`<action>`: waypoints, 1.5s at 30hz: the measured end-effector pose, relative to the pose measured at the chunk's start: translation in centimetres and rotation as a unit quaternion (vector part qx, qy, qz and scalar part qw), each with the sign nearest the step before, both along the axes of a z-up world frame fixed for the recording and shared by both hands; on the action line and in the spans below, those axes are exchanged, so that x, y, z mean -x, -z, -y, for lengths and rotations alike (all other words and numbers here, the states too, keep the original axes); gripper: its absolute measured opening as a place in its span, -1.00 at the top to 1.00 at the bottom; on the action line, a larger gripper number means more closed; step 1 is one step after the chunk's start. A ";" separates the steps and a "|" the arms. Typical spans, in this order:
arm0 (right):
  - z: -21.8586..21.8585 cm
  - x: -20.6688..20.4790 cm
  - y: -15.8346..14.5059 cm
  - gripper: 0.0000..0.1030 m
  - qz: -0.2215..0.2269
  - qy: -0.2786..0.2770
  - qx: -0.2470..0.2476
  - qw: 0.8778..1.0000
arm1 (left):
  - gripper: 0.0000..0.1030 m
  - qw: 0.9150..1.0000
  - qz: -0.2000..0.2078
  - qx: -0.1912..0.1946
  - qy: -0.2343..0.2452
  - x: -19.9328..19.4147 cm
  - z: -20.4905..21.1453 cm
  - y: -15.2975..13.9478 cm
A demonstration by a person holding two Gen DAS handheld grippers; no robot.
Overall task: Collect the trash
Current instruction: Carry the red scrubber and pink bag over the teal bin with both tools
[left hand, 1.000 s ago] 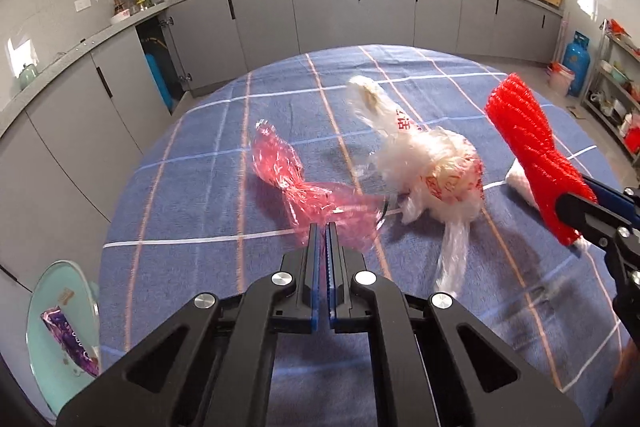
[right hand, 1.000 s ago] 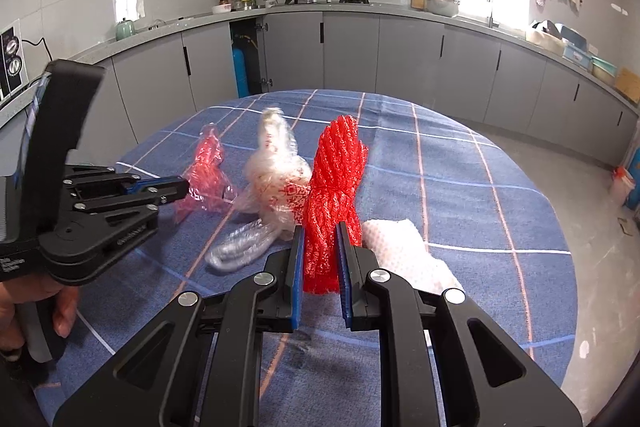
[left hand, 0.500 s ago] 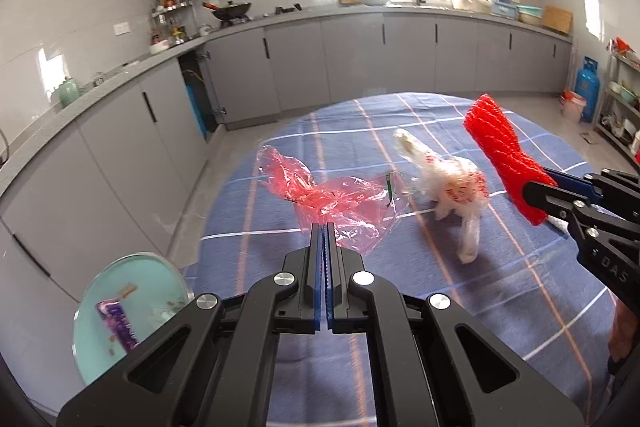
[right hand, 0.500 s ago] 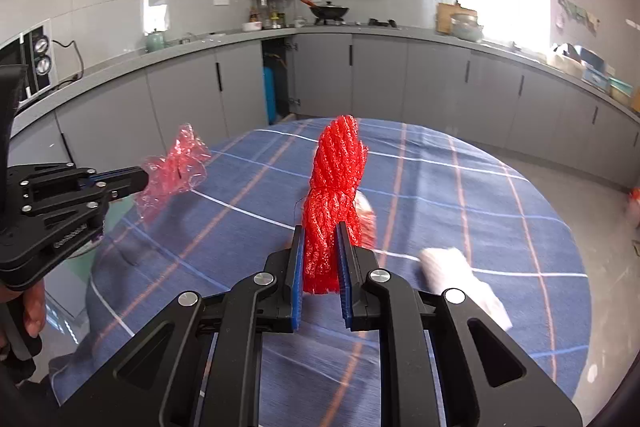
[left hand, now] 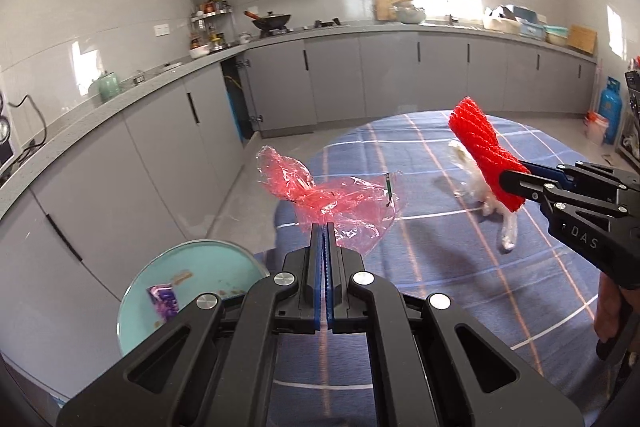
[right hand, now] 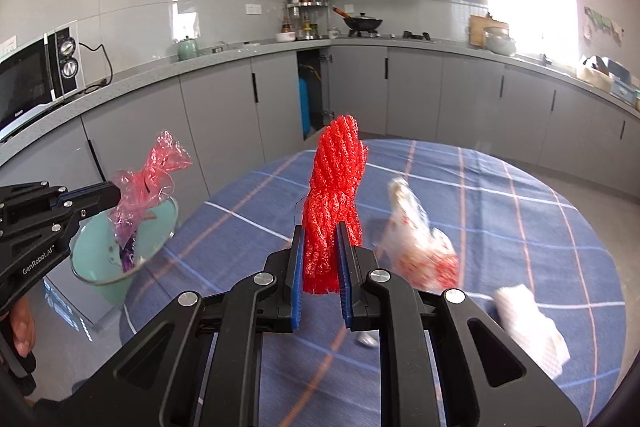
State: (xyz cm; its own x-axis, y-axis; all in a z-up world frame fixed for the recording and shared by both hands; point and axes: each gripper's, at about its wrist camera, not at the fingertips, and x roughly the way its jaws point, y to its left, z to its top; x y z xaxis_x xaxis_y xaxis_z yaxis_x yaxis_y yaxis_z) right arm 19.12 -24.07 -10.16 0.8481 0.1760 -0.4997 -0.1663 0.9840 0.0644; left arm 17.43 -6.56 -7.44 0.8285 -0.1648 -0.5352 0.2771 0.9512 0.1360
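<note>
My left gripper (left hand: 323,227) is shut on a crumpled pink plastic wrapper (left hand: 332,197), held in the air past the table's left edge, above and to the right of a teal bin (left hand: 132,303). The same wrapper (right hand: 146,183) hangs over the bin (right hand: 100,247) in the right wrist view. My right gripper (right hand: 322,231) is shut on a red foam net (right hand: 334,195), held upright above the table; that net (left hand: 486,159) appears at the right in the left wrist view. A white and red plastic bag (right hand: 416,239) and a white foam net (right hand: 532,327) lie on the table.
The round table carries a blue checked cloth (right hand: 500,211). The bin holds a purple wrapper (left hand: 164,301). Grey kitchen cabinets (left hand: 168,147) and a worktop curve round behind. A microwave (right hand: 36,75) stands at far left, a blue gas cylinder (left hand: 610,111) on the floor at far right.
The pink wrapper rose off the table and swung left toward the bin with my left gripper. My right gripper carried the red net leftward too; the white bag stays on the cloth.
</note>
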 end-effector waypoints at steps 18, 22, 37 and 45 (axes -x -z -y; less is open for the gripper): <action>-8.0 -2.1 -1.6 0.70 0.014 -0.083 0.012 0.996 | 0.97 0.997 0.012 0.000 -0.072 0.0 -7.6 -0.5; -9.5 -2.5 -1.6 0.70 0.014 -0.097 0.015 0.995 | 0.97 0.996 0.014 -0.003 -0.086 0.1 -9.1 -0.5; -15.3 -3.7 -1.7 0.70 0.014 -0.160 0.031 0.987 | 0.97 0.991 0.009 -0.013 -0.132 -0.4 -13.4 0.3; -18.1 -4.3 -1.3 0.69 0.010 -0.185 0.038 0.982 | 0.96 0.989 0.003 -0.013 -0.144 -0.1 -14.8 0.9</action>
